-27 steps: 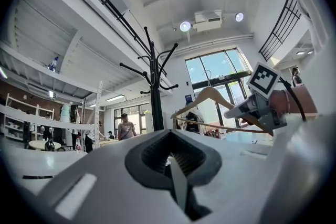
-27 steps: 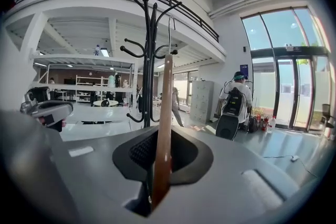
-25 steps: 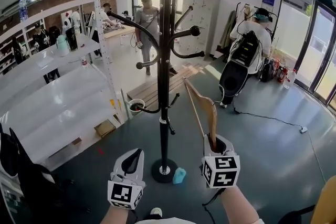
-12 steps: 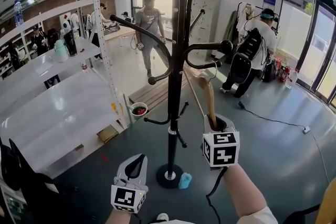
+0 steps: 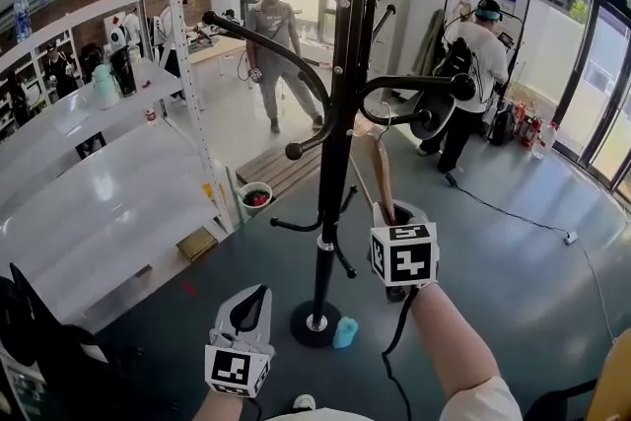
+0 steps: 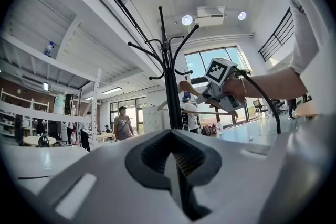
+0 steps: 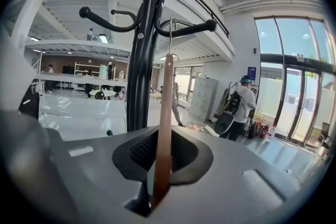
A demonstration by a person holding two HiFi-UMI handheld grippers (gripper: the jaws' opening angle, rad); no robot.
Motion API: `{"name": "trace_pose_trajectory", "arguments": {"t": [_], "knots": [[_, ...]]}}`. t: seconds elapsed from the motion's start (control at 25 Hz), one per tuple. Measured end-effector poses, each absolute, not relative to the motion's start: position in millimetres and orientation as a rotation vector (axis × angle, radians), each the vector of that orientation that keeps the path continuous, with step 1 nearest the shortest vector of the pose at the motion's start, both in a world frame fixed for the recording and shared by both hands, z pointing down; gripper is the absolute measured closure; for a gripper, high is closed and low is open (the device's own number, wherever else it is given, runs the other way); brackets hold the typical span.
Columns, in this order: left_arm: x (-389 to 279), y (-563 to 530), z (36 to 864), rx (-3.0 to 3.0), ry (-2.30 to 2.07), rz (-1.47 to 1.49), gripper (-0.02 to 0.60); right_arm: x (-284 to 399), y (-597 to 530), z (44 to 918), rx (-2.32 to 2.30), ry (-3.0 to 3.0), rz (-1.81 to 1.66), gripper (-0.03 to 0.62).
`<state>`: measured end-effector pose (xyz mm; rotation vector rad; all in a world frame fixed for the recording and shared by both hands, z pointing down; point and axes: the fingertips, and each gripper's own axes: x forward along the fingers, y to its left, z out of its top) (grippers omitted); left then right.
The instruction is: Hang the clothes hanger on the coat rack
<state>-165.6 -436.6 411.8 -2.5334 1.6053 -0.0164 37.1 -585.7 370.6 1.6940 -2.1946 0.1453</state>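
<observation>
The black coat rack stands on its round base right in front of me. My right gripper is shut on one end of the wooden hanger, which points up toward the rack's right-hand arms. In the right gripper view the hanger rises from between the jaws. Its metal hook is close beside a knobbed arm, and I cannot tell if they touch. My left gripper hangs low to the left of the pole, shut and empty. The left gripper view shows the rack.
White shelving runs along the left. A small blue object lies by the rack's base, and a bowl sits on the floor behind. People stand at the back and back right. A cable crosses the floor on the right.
My right gripper has carried the hanger up and in toward the rack's right-hand arms, and the rack now looms closer. The left gripper stays low and shut.
</observation>
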Motion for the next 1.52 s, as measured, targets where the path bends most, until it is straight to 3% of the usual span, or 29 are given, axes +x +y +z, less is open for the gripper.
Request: {"name": "trace_pose_trajectory", "arguments": {"t": [0.56,0.64,0.8,1.0,1.08,1.2,1.36,1.52], "knots": [[-176.4,-435.7,423.2,-2.533,1.619,-0.053,0.581,28.7,-593.3,391.7,1.709,-2.225,0.19,0.526],[-176.2,-434.1,424.4,-2.534,1.615,-0.062,0.581,26.7,-589.9,385.0,1.732,-2.272,0.155,0.496],[-172.1,-433.9,424.6,-2.533,1.597,-0.081,0.581,18.5,-581.6,368.9,1.707,-2.358,0.078,0.317],[-162.7,-429.5,418.1,-2.529,1.583,-0.064,0.581,27.5,-566.4,353.4,1.755,-2.417,0.024,0.264],[-158.7,-427.3,418.7,-2.534,1.584,-0.062,0.581,35.2,-555.4,346.6,1.788,-2.445,0.031,0.272],[-149.8,-421.6,411.9,-2.528,1.572,-0.041,0.581,45.7,-531.3,341.3,1.828,-2.474,0.058,0.377],[-137.8,-412.2,394.9,-2.5,1.557,-0.012,0.581,53.9,-494.1,340.5,1.834,-2.501,0.06,0.431],[-122.8,-396.2,381.7,-2.484,1.551,0.02,0.581,68.6,-458.7,338.2,1.887,-2.52,0.011,0.543]]}}
